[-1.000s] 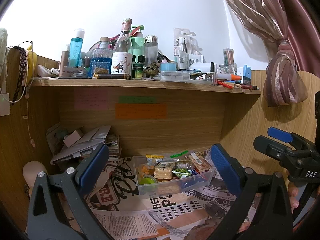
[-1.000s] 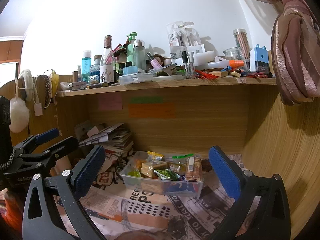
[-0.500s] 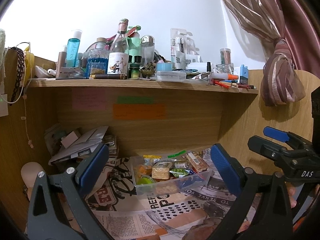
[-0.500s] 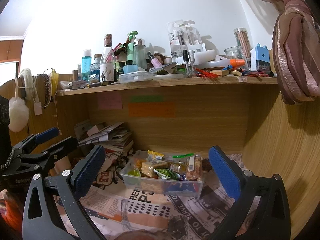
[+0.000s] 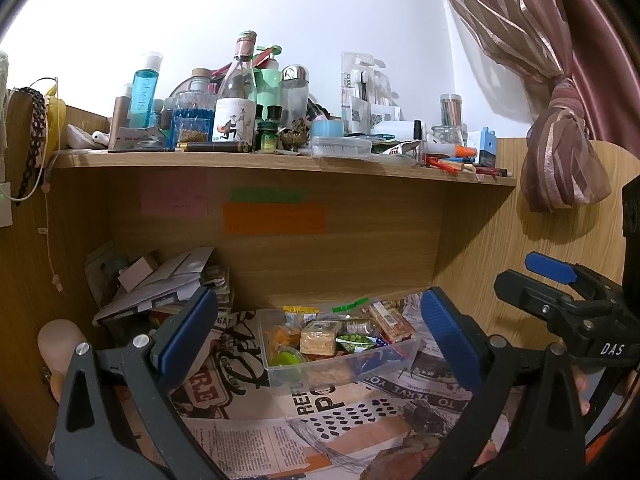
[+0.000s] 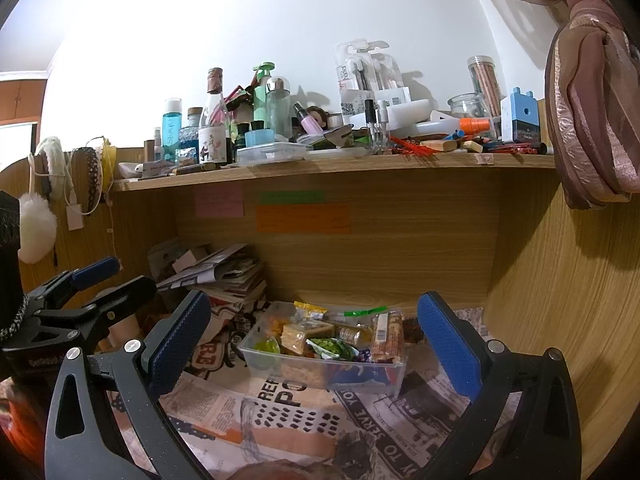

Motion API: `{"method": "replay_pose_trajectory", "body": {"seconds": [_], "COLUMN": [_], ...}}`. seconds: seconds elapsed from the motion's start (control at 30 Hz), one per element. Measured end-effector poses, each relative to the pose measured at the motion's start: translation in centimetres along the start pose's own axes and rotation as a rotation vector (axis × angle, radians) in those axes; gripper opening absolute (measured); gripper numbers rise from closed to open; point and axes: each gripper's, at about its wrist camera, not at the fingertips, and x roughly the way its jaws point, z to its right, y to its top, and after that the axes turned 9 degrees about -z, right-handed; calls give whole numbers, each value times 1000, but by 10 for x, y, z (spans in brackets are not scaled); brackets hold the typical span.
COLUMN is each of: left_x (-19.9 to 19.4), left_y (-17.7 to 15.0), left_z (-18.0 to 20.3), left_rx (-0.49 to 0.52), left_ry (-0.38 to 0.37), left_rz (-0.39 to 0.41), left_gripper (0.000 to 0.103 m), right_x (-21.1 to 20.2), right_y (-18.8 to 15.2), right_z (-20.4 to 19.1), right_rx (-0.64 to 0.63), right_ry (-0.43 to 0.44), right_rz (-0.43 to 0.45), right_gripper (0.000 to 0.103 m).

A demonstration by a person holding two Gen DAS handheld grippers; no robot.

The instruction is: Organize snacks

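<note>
- Clear plastic, rectangular and lidless, the snack tub sits low and centre in both views on the newspaper-covered tabletop, near the wooden back panel.
- Its contents overlap, so an exact count is not possible; what can be made out is a square beige cracker pack, a green-lidded round cup, a green pea packet and a long biscuit pack leaning on the tub's right end. The items lower in the tub are blurred behind its wall.
- Left gripper: both blue-padded fingers spread wide at the bottom of the left wrist view, nothing between them, short of the tub.
- Right gripper: likewise gaping wide and empty in its own view; in the left wrist view only part of it shows at the right edge, cut off by the frame.
- Three sticky notes on the back panel, pink, green and orange; their writing is too faint to read.
- A slumped stack of papers and magazines fills the middle left, partly hidden behind the left finger.
- The wooden upper shelf is crowded with bottles and jars too overlapped to count.
</note>
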Motion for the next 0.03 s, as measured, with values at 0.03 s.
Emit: {"method": "replay_pose_trajectory", "body": {"seconds": [0.03], "left_x": [1], "left_y": [0], "left_z": [0], "left_rx": [0], "left_ry": [1], "left_rz": [-2], "left_gripper": [103], "right_x": [0], "right_y": [0], "right_z": [0], "right_rx": [-1], "right_ry": [-2], "right_rz": [0], "right_gripper": [103]}}
